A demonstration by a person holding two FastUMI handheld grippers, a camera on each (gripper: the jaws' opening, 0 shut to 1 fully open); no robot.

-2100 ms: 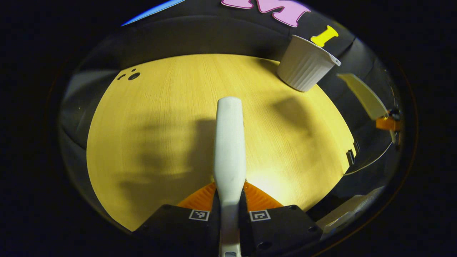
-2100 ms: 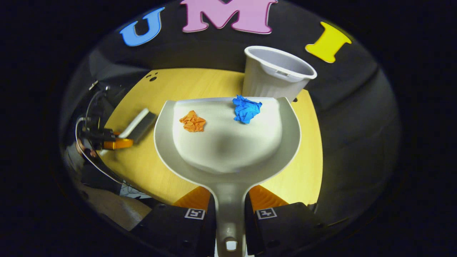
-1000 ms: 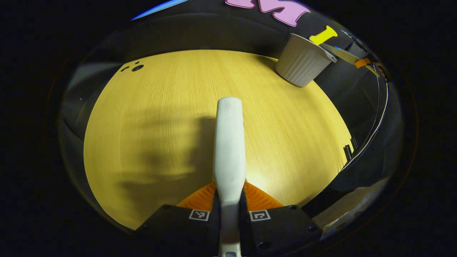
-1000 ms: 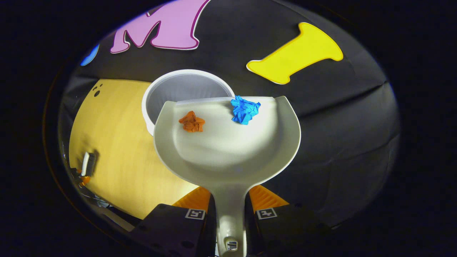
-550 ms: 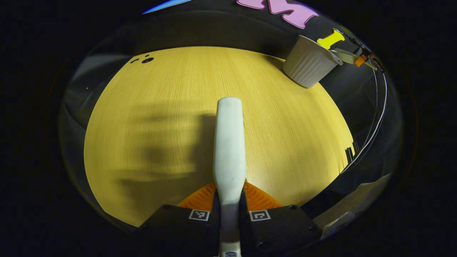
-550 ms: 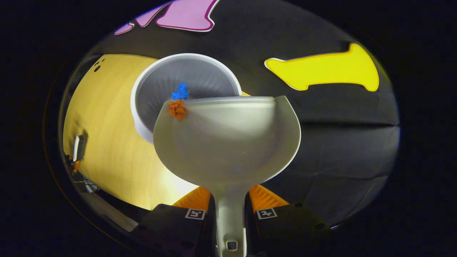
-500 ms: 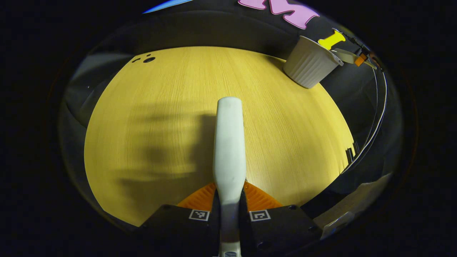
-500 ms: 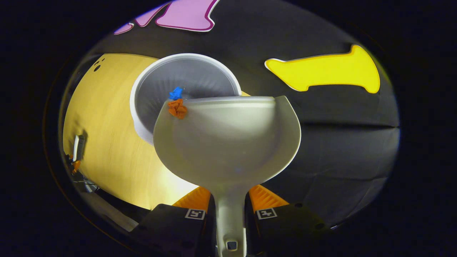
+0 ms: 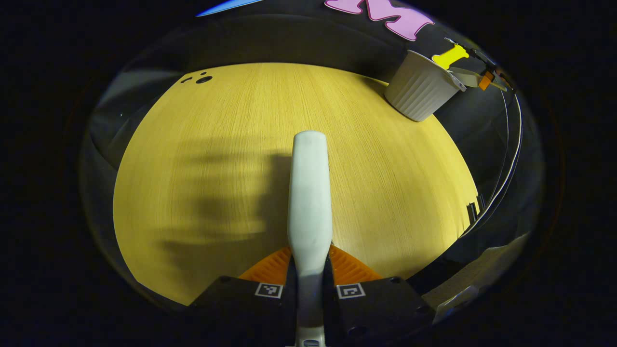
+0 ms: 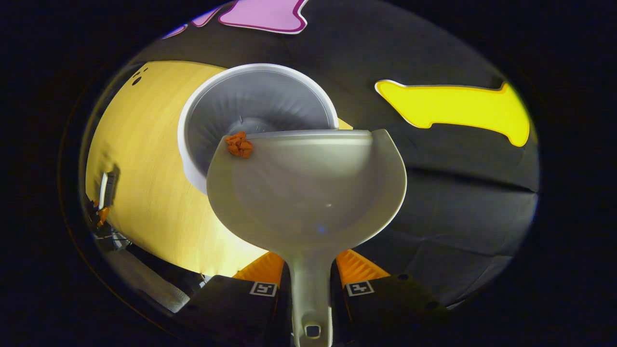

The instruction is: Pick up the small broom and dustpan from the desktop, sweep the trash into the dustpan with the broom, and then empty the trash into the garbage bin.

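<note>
In the right gripper view my right gripper (image 10: 311, 277) is shut on the handle of the white dustpan (image 10: 308, 193), which is tipped forward over the white ribbed garbage bin (image 10: 226, 103). An orange paper wad (image 10: 239, 143) clings to the pan's front left lip, right above the bin's opening. In the left gripper view my left gripper (image 9: 309, 274) is shut on the white broom handle (image 9: 309, 193), held above the wooden desktop (image 9: 202, 159). The bin (image 9: 420, 91) stands at the far right there, with the dustpan (image 9: 465, 77) and the right gripper (image 9: 487, 79) over its rim.
A cable (image 9: 506, 159) hangs down past the desktop's right edge. Small dark holes (image 9: 200, 79) mark the desktop's far left corner. The left gripper with the broom (image 10: 103, 195) shows small at the left of the right gripper view.
The dustpan was carried over the bin and tipped forward. The blue wad slid off the lip into the bin and is out of sight; the orange wad slid to the lip. The broom stayed put.
</note>
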